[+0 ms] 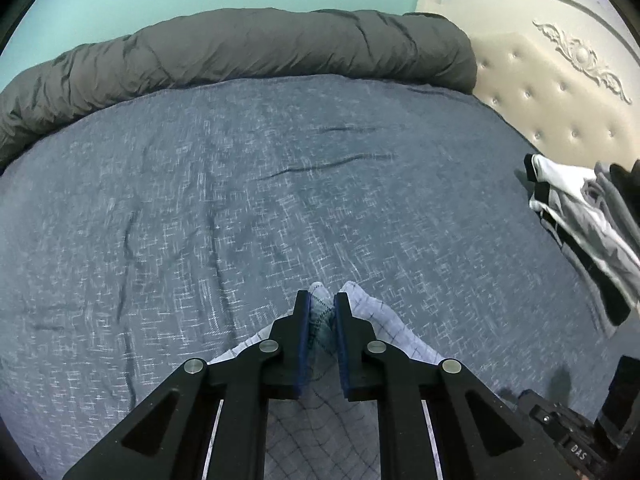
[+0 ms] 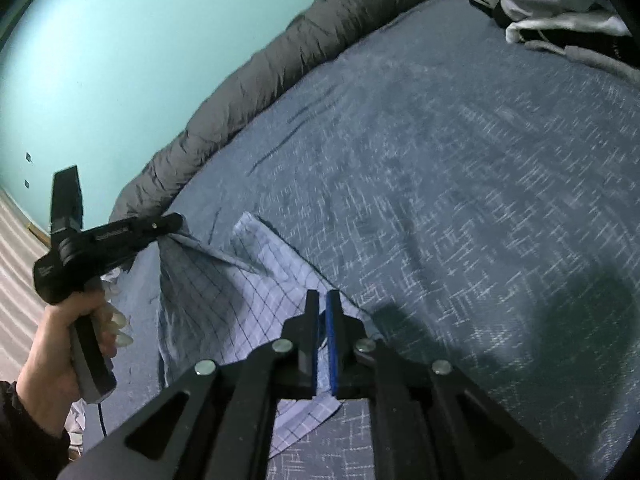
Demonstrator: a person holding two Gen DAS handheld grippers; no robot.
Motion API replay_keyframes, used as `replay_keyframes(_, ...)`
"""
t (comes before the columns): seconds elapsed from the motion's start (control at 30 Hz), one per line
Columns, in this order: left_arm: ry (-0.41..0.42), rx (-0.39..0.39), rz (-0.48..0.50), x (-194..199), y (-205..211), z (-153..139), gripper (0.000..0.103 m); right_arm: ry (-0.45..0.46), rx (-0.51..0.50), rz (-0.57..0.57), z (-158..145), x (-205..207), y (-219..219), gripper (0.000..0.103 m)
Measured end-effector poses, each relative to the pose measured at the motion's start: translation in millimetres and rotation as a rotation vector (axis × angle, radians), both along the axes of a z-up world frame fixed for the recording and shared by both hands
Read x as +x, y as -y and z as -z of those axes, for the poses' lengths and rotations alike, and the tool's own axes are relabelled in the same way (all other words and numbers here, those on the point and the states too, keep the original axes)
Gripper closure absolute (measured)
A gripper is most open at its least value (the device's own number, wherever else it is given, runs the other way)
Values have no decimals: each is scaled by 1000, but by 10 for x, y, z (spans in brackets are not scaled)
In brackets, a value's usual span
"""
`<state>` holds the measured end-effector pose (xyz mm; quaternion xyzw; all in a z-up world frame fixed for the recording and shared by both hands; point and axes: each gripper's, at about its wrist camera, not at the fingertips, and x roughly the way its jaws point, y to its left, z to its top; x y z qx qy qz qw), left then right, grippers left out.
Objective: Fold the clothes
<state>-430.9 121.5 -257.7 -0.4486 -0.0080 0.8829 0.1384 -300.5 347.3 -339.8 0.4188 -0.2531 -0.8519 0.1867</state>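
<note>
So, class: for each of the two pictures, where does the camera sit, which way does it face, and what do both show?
Left wrist: sits on the left gripper, facing down across the blue-grey woven bedspread; its jaws pinch the pale blue checked garment.
Right wrist: sits on the right gripper, facing the same bed; shows the left hand.
Shared: garment, bedspread, rolled dark grey duvet.

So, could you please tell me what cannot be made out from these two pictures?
- Checked garment: its near part is hidden behind the right claw in the right wrist view.
- Clothes pile: cut off by the left wrist view's edge.
- Left claw: its own fingers hide how much cloth it holds.
</note>
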Motion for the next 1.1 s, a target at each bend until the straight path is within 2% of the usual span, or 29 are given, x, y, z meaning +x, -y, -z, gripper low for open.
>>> replay_keyframes(0.03,4,1,-1,3,4,11,91,6,13,-7,2,-7,44,89)
replay_keyframes(0.07,7,3,-2,7,8,22,91,9,23,-18,4,-17,91,73)
replay_keyframes(0.1,11,5,-3,11,12,33,91,8,30,-28,5,-28,139,64)
replay_keyframes(0.27,7,5,19,62,13,40,91,23,95,-39,52,-69,289,64)
replay_keyframes(0.43,2,28,28,87,37,23,91,21,77,-51,79,-84,305,64)
replay_keyframes(0.67,-3,37,36,118,92,28,91,30,106,-50,144,-126,362,64)
replay_keyframes(0.73,-4,37,38,116,99,27,91,31,108,-51,154,-132,375,69)
replay_keyframes(0.8,-6,37,40,113,105,25,91,27,116,-57,158,-140,397,85)
replay_keyframes(0.9,-10,35,40,121,111,16,91,35,132,-60,186,-158,420,97)
replay_keyframes(1.1,-15,35,41,130,119,-8,91,31,126,-41,180,-157,382,101)
